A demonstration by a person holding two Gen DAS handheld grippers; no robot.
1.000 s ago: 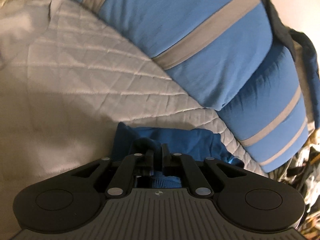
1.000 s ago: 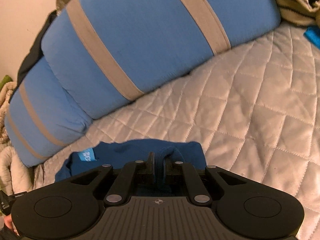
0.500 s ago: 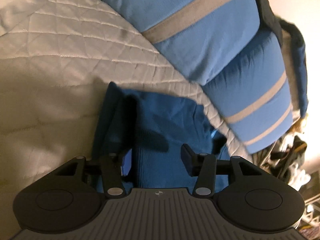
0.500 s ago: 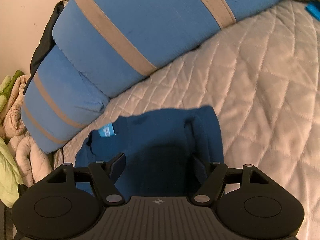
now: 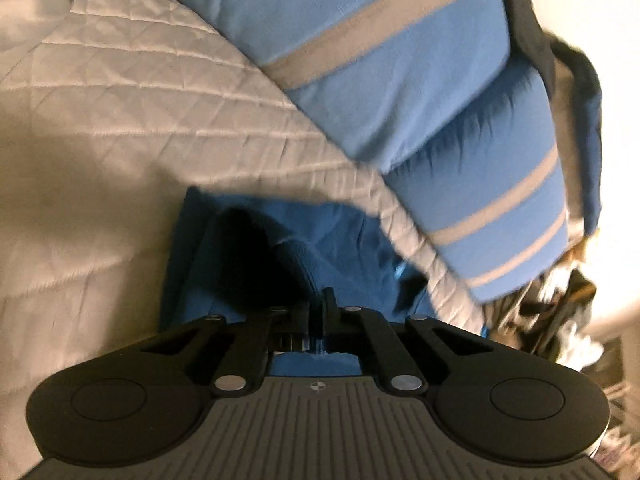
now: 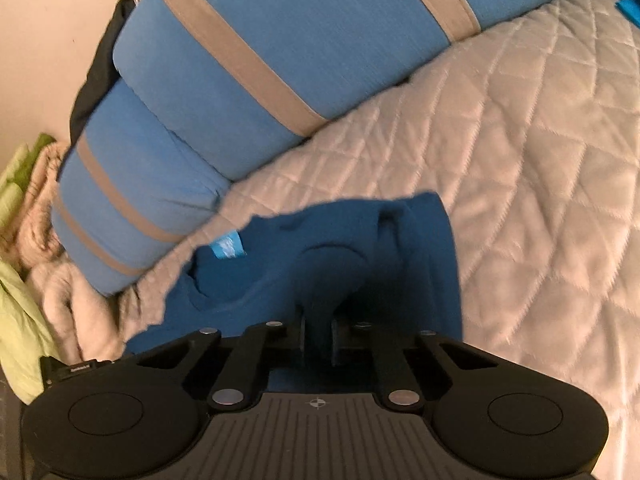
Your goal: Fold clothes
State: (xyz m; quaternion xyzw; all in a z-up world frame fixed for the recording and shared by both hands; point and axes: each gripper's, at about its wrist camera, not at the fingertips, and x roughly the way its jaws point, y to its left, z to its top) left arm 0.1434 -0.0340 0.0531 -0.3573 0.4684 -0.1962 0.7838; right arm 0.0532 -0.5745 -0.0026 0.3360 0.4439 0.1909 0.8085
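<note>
A dark blue garment [image 5: 340, 232] lies folded on the white quilted bed cover [image 5: 120, 120], just below the pillows. My left gripper [image 5: 318, 306] is shut on a raised fold of it at its near edge. In the right wrist view the same garment [image 6: 400, 248] shows a light blue label [image 6: 228, 246] near its left side. My right gripper [image 6: 318, 332] has its jaws closing, and a bunched fold of the blue fabric is pinched between the pads. The near part of the garment is hidden under both gripper bodies.
Two blue pillows with grey stripes [image 5: 380, 60] [image 6: 300, 40] lie along the far side of the bed cover [image 6: 540, 160]. A heap of clothes [image 5: 560, 320] sits past the bed's corner. Beige and green blankets [image 6: 44, 292] lie at the left.
Both grippers held the garment a second ago, opened wide over it half a second ago, and have closed again on fresh folds. The view has shifted slightly.
</note>
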